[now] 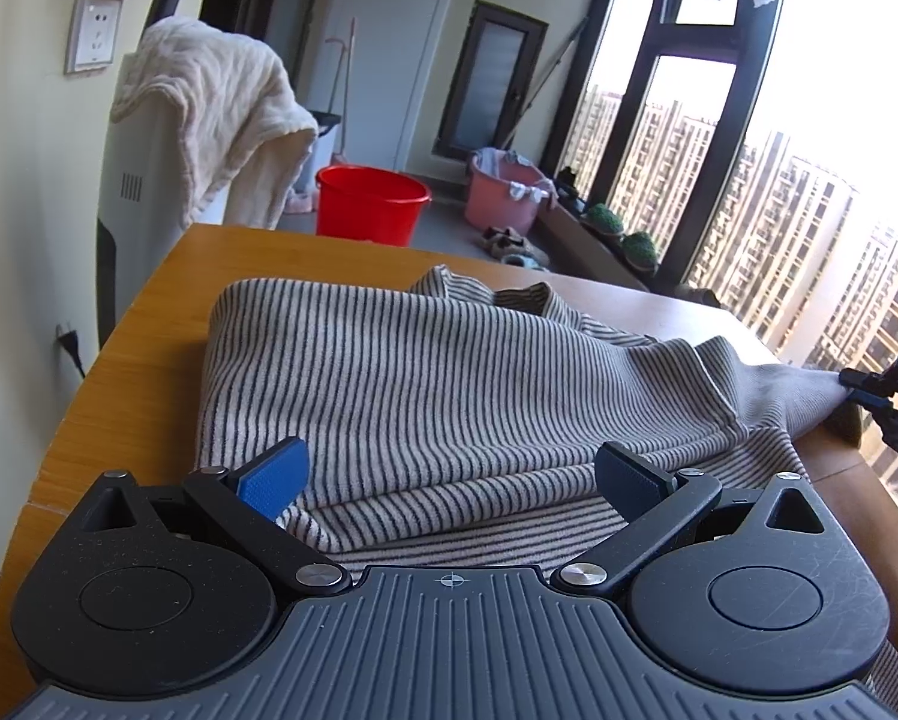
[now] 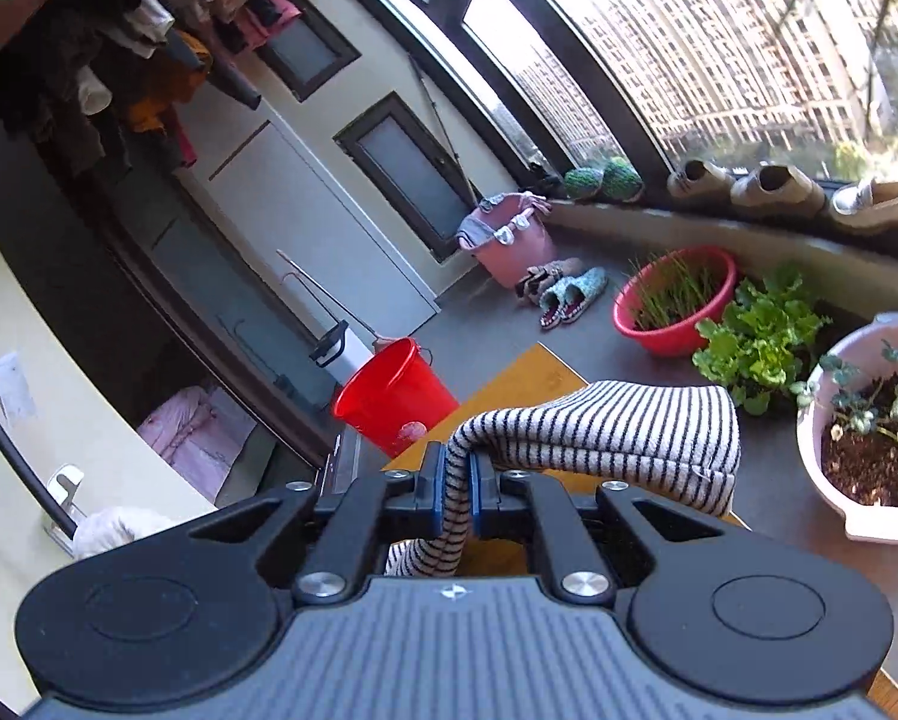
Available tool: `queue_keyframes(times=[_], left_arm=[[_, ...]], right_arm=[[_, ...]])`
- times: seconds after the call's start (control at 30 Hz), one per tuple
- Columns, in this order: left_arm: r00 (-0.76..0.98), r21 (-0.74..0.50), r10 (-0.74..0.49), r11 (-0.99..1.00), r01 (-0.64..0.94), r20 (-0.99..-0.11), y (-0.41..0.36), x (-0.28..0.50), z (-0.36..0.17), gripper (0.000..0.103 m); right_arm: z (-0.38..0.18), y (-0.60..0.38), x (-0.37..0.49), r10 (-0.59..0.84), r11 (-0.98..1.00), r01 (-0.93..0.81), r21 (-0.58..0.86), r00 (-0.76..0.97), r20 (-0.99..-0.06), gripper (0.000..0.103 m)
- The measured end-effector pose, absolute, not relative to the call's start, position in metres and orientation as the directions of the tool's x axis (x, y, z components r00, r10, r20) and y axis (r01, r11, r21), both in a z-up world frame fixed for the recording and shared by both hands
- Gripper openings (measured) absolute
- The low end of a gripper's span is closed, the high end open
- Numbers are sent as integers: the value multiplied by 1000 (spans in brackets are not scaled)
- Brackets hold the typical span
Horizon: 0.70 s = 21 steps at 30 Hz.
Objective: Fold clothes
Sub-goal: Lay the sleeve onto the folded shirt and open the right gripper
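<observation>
Table (image 1: 149, 324): wooden, and the work is laid out on it.
Shirt (image 1: 425, 372): a striped shirt is spread across the table, one fold apparently laid over the body; the right-hand end is drawn out off the pile.
Left gripper (image 1: 451, 474): held wide open just over the near edge of the shirt; nothing is gripped.
Right gripper (image 2: 457, 483): clamped shut on a bunched striped end of the shirt.
Progress: judged partly folded; the held end is yet to be laid over and flattened.
</observation>
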<state>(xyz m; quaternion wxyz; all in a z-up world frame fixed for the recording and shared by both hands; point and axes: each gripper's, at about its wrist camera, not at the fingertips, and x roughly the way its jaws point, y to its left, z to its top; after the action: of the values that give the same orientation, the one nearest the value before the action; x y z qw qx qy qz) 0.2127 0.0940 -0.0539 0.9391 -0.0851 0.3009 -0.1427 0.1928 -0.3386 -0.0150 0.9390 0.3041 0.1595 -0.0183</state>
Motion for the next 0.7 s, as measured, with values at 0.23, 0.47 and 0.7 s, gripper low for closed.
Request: queue_keyframes(times=[0.23,0.47,0.7], left_arm=[[780,-274,-335,937,217,-528,98,212,-54,103],[783,-333,-370,917,220,-501,108,211,-54,103],[781,-359,-387,906,223,-490,112,211,-54,103]], right_arm=[[39,-245,195,258,917,-163,365,939,-228,7],[27,-146,199,442,896,-393,207,835,-327,8],[-10,-106,212,495,867,-452,209,740,-455,10]])
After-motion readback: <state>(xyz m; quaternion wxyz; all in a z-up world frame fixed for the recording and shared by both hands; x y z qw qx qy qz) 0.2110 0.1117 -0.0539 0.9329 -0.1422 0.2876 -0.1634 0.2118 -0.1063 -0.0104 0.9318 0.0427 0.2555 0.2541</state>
